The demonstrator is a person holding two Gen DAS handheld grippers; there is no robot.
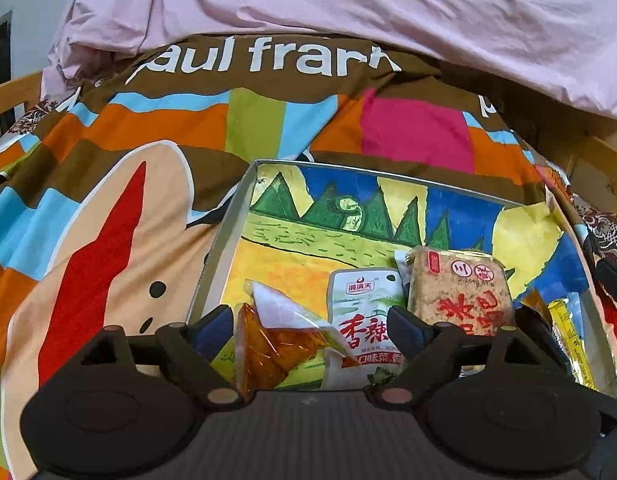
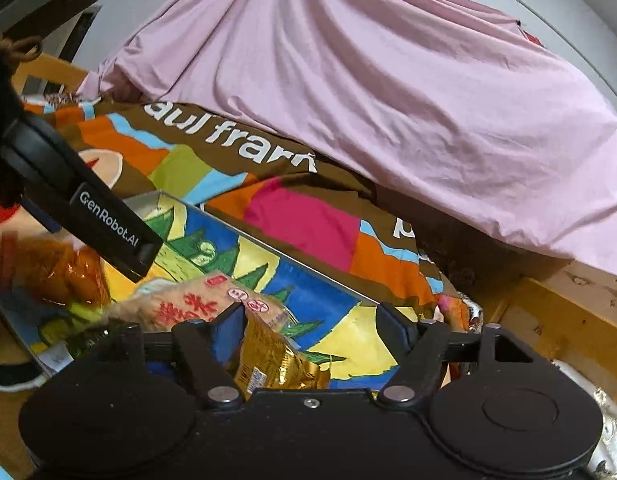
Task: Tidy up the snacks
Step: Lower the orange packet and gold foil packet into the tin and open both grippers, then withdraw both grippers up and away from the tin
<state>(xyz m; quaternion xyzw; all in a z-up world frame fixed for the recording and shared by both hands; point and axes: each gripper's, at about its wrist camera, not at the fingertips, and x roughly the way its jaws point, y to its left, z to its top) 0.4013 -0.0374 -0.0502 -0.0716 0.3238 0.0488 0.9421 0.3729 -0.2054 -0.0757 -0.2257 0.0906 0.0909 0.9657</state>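
Left to right. Left hand-held gripper [image 1: 310, 326]: jaws spread, pads pressing on nothing; a crinkled orange-and-clear plastic snack pouch [image 1: 276, 344] and a white sachet with red characters [image 1: 364, 312] lie between them inside the shallow grey-walled tray with a painted landscape floor [image 1: 224, 236], which rests on the multicoloured patchwork bedspread [image 1: 108, 208]. Next, a square clear-wrapped tan rice-cake block with red print [image 1: 460, 292] sits beside the sachet, also in the tray. Right hand-held gripper [image 2: 310, 326]: jaws likewise spread, a crumpled gold foil packet [image 2: 276, 360] loose between them; whether it lies fully inside the tray is uncertain, as the gripper body hides its near end. Risks: the soft bedspread may let the tray tip if pressed at its rim; closely packed pouches invite pinching two at once; the two grippers, working close together, may collide.
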